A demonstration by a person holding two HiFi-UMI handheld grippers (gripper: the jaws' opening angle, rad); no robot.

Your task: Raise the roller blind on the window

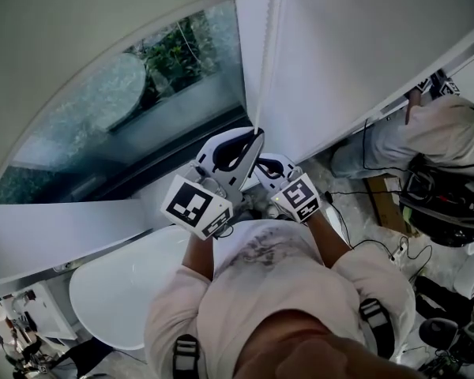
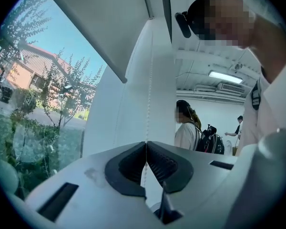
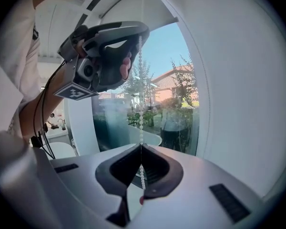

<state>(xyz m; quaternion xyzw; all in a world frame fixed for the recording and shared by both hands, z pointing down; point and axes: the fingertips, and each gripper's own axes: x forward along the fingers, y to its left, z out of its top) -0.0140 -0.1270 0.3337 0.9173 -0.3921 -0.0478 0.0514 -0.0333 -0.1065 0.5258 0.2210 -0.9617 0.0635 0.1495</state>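
Note:
The grey roller blind (image 1: 103, 22) hangs part way down the window, and glass with trees outside shows below its bottom edge (image 2: 100, 32). A white bead chain (image 1: 262, 61) drops along the frame beside it. My left gripper (image 1: 257, 133) is shut on the chain, which runs up from its closed jaws (image 2: 146, 143). Just below it, my right gripper (image 1: 261, 164) is shut on the same chain (image 3: 141, 145). In the right gripper view the left gripper (image 3: 140, 32) grips the beads higher up, and the blind's edge (image 3: 157, 8) is at the top.
A white rounded tabletop (image 1: 118, 290) lies below my left arm, under the window ledge. To the right a person (image 1: 442, 133) crouches among cables and gear on the floor. Other people (image 2: 186, 128) stand far back in the room. A white panel (image 1: 363, 54) fills the right of the window.

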